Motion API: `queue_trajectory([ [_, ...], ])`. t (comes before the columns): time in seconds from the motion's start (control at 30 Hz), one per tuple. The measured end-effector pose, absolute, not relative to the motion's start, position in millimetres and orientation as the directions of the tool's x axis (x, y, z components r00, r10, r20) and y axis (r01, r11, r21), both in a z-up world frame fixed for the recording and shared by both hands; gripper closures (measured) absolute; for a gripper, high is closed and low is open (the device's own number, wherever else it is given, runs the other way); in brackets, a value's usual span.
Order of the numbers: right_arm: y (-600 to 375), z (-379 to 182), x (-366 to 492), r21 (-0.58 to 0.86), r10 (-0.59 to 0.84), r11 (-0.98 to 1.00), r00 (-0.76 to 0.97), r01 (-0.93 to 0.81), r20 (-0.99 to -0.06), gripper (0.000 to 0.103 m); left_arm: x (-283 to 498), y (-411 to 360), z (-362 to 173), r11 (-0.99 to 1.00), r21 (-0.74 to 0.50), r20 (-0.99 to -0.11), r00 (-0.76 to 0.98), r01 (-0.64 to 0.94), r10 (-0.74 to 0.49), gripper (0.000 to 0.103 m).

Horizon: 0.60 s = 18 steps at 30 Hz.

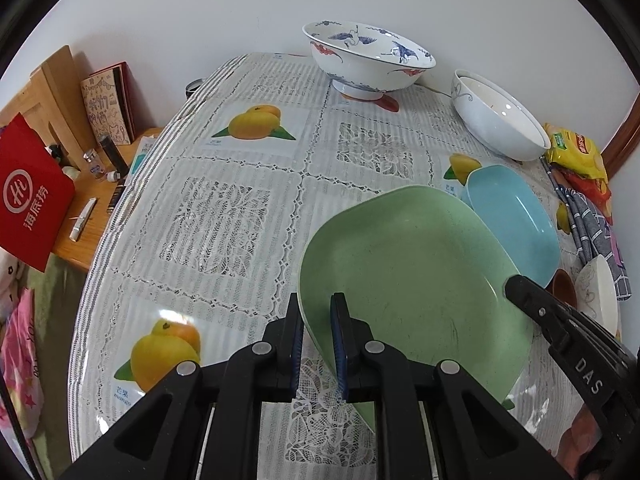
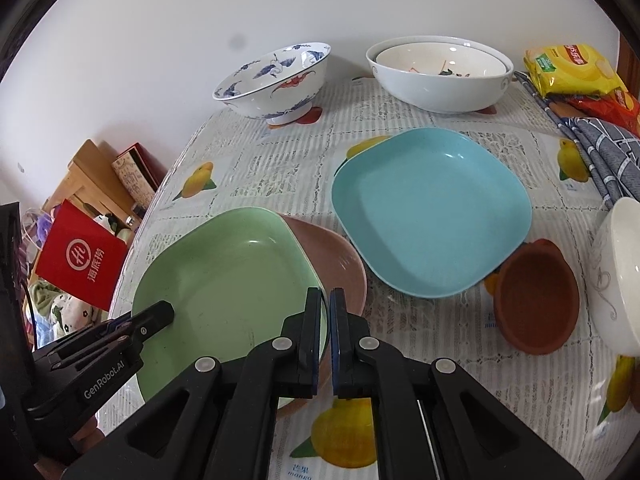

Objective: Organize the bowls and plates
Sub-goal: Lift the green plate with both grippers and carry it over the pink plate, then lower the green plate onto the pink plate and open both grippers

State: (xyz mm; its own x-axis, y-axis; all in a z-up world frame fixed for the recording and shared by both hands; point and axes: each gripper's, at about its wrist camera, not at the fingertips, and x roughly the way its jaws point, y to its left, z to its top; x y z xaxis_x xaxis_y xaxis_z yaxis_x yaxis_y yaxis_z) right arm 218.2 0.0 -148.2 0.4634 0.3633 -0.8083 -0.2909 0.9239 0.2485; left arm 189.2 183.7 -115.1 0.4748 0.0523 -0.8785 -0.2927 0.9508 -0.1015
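- my left gripper (image 1: pixel 316 316) is clamped on the near-left rim of the green plate (image 1: pixel 408 268), one finger outside the rim and one inside the well; the plate looks tilted, its far side higher than the edge i hold.
- my right gripper (image 2: pixel 326 312) has its jaws nearly together at the green plate's right rim; from the right wrist view the gap looks too thin to hold the rim, so i read it as closed on nothing, though i cannot be sure.
- the green plate lies over the pink plate (image 2: pixel 340 256), which peeks out ahead and right of the right gripper. the blue plate (image 2: pixel 432 212) sits further ahead and to the right, apart from the pair.
- i judge the step to be seating green squarely on pink. to do it well i'd lower the held edge slowly, keep the rim level and let the corners line up before letting go.
- the right gripper can serve as a stop against the right rim, so the plate does not skate across the glossy tablecloth (image 1: pixel 240 208).
- beyond both grippers, the crane-patterned bowl (image 1: pixel 368 60) and the nested white bowls (image 2: pixel 440 76) stand near the wall; a brown bowl (image 2: pixel 536 300) and a white bowl (image 2: pixel 620 276) lie to the right.
- i'd release only once green rests flat.
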Motion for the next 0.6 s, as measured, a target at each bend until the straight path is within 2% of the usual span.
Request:
queue_trajectory([
  [0.47,9,-148,247,0.183,0.335,0.923,0.469,-0.339,-0.818,0.092,197,179,-124,0.957,-0.114,-0.890,0.456,-0.268,0.021,0.084],
  [0.6,0,-142,245,0.209,0.356,0.921,0.491,-0.330,-0.795,0.078,194,175,-122,0.963,-0.099,-0.888,0.459,-0.252,0.029,0.083],
])
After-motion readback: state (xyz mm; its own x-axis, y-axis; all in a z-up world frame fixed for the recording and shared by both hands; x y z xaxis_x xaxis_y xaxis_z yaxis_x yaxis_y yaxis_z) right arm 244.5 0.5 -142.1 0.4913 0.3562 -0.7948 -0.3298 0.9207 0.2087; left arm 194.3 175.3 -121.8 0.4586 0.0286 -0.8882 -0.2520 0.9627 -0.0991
